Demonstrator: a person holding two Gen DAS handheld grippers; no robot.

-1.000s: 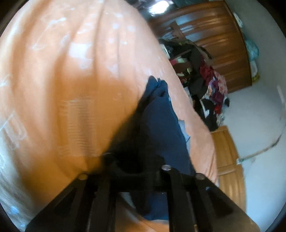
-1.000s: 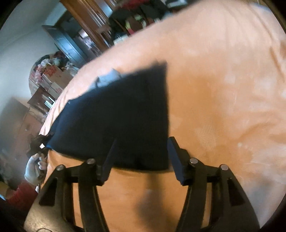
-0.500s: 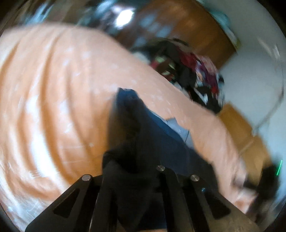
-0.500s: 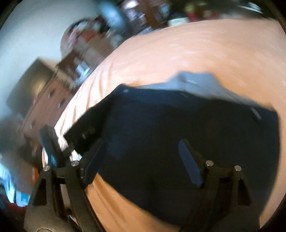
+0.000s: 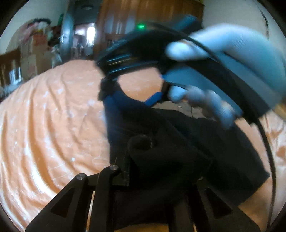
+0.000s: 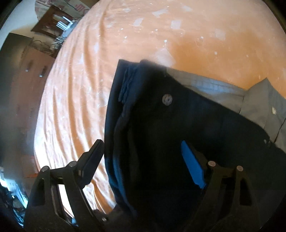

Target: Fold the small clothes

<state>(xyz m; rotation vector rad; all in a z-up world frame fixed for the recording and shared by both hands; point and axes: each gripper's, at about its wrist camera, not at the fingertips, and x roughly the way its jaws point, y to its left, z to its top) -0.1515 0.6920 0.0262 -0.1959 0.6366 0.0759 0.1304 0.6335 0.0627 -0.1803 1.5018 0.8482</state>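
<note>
A dark navy garment [image 6: 169, 125] with a round button [image 6: 167, 99] and a grey lining [image 6: 223, 85] lies on the orange bedsheet [image 6: 143, 35]. My right gripper [image 6: 143, 151] is open just above it, its black finger [image 6: 94, 155] over the sheet and its blue pad [image 6: 193, 167] over the cloth. In the left wrist view the garment [image 5: 196, 135] is bunched up over my left gripper [image 5: 153, 160], which is shut on a fold of it. Just beyond, a gloved hand [image 5: 241, 57] holds the open right gripper [image 5: 132, 89] above the cloth's far edge.
The orange bedsheet [image 5: 44, 125] spreads wide to the left of the garment. Wooden wardrobes [image 5: 143, 16] and cluttered furniture [image 5: 35, 41] stand beyond the bed. A dark cabinet [image 6: 23, 75] stands past the bed's left edge.
Both views have swung round. The right gripper, still open, has come in over the garment's buttoned end, close in front of the left gripper. The left gripper still holds its fold.
</note>
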